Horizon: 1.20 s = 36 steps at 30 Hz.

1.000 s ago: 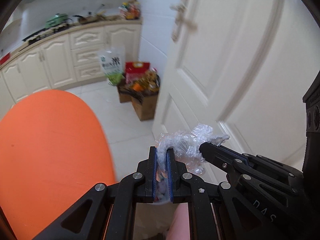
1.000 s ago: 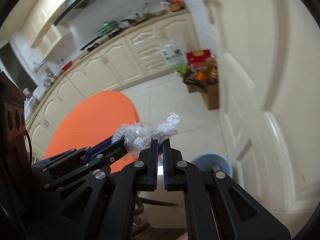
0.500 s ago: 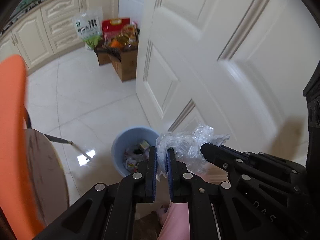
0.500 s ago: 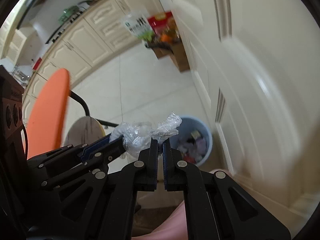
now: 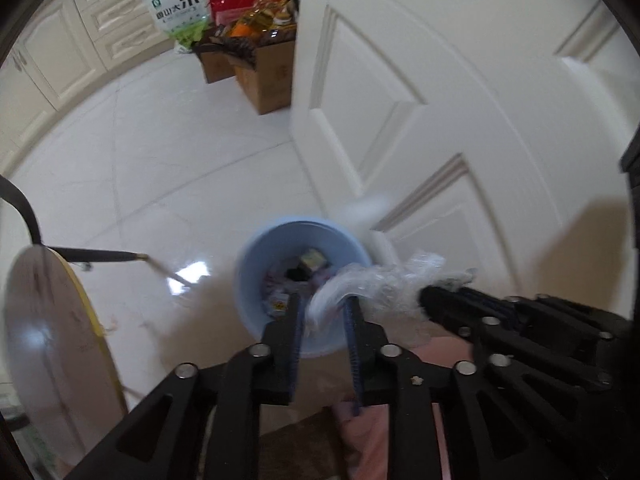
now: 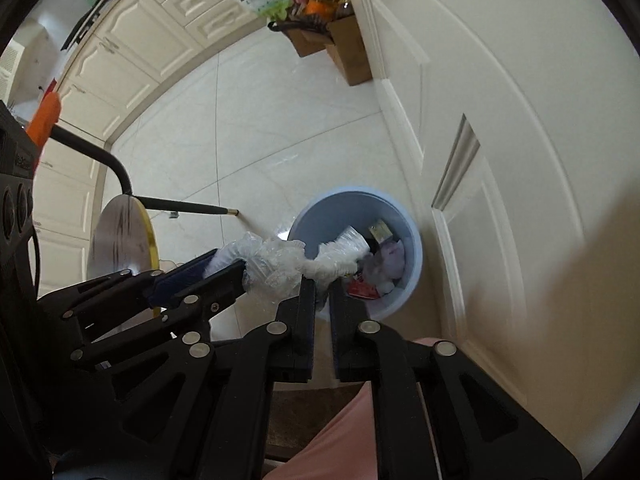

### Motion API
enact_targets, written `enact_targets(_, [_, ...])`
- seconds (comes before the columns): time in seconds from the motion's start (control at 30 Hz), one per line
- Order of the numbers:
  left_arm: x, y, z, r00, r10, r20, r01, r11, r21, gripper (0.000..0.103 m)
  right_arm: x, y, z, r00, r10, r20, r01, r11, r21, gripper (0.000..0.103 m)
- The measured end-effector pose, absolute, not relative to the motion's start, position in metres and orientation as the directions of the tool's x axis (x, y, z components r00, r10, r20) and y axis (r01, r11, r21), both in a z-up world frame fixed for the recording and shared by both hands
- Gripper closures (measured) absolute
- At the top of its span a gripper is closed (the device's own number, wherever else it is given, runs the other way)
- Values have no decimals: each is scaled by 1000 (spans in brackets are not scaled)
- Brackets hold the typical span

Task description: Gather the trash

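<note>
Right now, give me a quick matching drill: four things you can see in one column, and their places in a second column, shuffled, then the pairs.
Things:
1. crumpled clear plastic
2. blue bin
3. cardboard boxes
4. green-and-white bag

Places:
A. leaning at the cream cabinets
B. on the floor beside the white door, already holding trash
C. spanning the left gripper and right gripper, above the bin
D. farther along the door, full of groceries

Pairs: 1-C, 2-B, 3-D, 4-A

crumpled plastic point(image 5: 384, 284) hides part of the bin's point(image 5: 256, 252) contents.
</note>
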State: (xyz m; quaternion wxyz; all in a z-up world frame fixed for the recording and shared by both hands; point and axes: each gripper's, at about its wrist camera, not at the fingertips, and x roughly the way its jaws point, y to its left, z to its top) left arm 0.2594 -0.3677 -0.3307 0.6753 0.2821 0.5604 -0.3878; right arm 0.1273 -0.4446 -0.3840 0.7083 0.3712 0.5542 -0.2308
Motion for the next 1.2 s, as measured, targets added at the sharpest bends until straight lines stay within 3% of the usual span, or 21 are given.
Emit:
enact_targets(0.07, [260, -379, -340, 152, -151, -977, 836, 547, 45, 69, 128, -449, -392, 272, 108, -956, 745, 606, 280, 90])
enact_targets(0.1, [262, -381, -343, 167, -140, -976, 833, 550, 63, 69, 128, -451, -395, 272, 117, -955, 752, 594, 287, 88])
enact_targets(0.2, [269, -386, -351, 105, -142, -984, 820, 573, 5, 67, 127, -457, -403, 265, 123, -956, 764, 579, 286, 76])
enact_targets(0.33, [276, -390, -356, 107, -119, -987, 801, 599, 14, 61, 129, -464, -408, 265, 137, -954, 767, 570, 295, 60])
enact_targets(0.63, [283, -384, -356, 107, -139, -984, 803, 596, 3, 60, 126, -463, -395, 258, 105, -960, 775, 571, 271, 60])
enact_targets(0.9, [263, -358, -309, 135, -188, -973, 814, 580, 1, 58, 111, -456, -360, 259, 22, -966, 796, 562, 226, 60])
enact_targets(0.97, [256, -353, -297, 150, -203, -968, 818, 576, 6, 56, 105, -453, -347, 252, -15, -968, 804, 560, 200, 53])
enact_targets(1.2, [232, -317, -242, 194, -310, -931, 814, 580, -24, 49, 87, -435, -288, 275, -138, -951, 815, 559, 155, 43])
